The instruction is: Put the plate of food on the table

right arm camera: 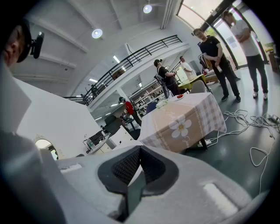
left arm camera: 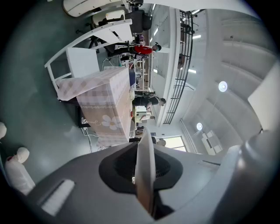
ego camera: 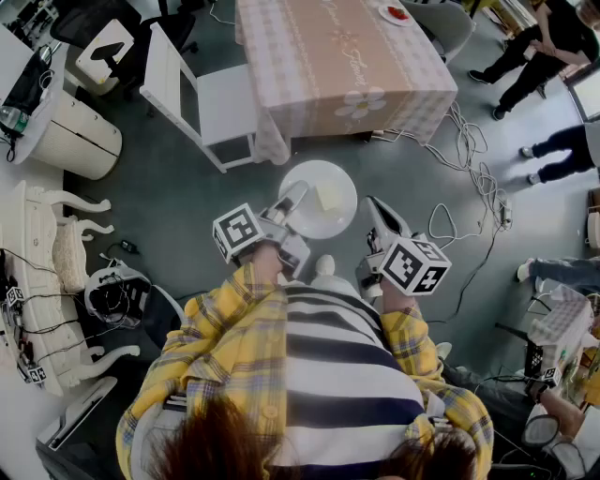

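Observation:
In the head view a white plate [ego camera: 323, 192] with a pale yellow piece of food [ego camera: 328, 196] hangs above the grey floor, short of the table [ego camera: 337, 56] with its pink checked cloth. My left gripper [ego camera: 292, 199] is shut on the plate's left rim. In the left gripper view the plate [left arm camera: 144, 170] shows edge-on between the pads. My right gripper [ego camera: 371, 208] is at the plate's right rim. A thin edge of the plate [right arm camera: 133, 188] sits pinched between its pads. The table [left arm camera: 107, 105] [right arm camera: 179, 122] stands ahead in both gripper views.
A white chair [ego camera: 202, 103] stands at the table's left side. A small plate with red food [ego camera: 396, 13] sits on the table's far corner. Cables [ego camera: 469, 159] trail over the floor to the right. People [ego camera: 544, 47] stand at the upper right, and white furniture [ego camera: 37, 244] lines the left.

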{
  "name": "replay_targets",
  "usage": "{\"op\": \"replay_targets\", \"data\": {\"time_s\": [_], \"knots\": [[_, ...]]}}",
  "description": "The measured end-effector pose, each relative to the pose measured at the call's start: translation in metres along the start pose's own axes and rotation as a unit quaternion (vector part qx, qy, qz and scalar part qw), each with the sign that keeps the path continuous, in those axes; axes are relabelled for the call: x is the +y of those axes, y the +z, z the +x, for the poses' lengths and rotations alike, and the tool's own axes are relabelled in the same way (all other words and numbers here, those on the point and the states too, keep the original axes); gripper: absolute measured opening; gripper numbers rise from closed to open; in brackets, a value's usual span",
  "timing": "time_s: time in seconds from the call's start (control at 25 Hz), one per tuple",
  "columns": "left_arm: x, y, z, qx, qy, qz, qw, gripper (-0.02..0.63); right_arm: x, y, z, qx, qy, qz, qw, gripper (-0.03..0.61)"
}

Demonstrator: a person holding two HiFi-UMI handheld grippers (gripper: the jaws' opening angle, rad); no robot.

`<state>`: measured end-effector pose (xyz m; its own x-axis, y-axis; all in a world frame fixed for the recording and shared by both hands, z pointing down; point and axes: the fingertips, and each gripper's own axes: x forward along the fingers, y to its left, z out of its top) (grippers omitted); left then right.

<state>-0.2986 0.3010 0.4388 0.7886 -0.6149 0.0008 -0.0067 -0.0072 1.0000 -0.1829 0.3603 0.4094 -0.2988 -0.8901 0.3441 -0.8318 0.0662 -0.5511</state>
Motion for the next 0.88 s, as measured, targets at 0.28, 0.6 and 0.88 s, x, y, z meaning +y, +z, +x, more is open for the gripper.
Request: {"op": "replay_targets", "data": {"time_s": [0.28,0.6,0.88], "knots": [[-0.003,0.003,0.003,-0.008,-0.014,-0.032,0.9994,0.018,0.001,-0.002,0.001,0.000,-0.001,-0.005,1.000,-0.005],[0.002,0.011,0.006,-0.013,-0.002,-0.017,0.9998,0.018,0.004,0.002,0.003,-0.007,0.003,-0.009,1.000,-0.003],[-0.005,0.026,0.005,-0.020,-0.011,-0.040,0.9989,0.018,0.013,-0.002,0.009,-0.001,-0.006,-0.014,1.000,-0.003]]}}
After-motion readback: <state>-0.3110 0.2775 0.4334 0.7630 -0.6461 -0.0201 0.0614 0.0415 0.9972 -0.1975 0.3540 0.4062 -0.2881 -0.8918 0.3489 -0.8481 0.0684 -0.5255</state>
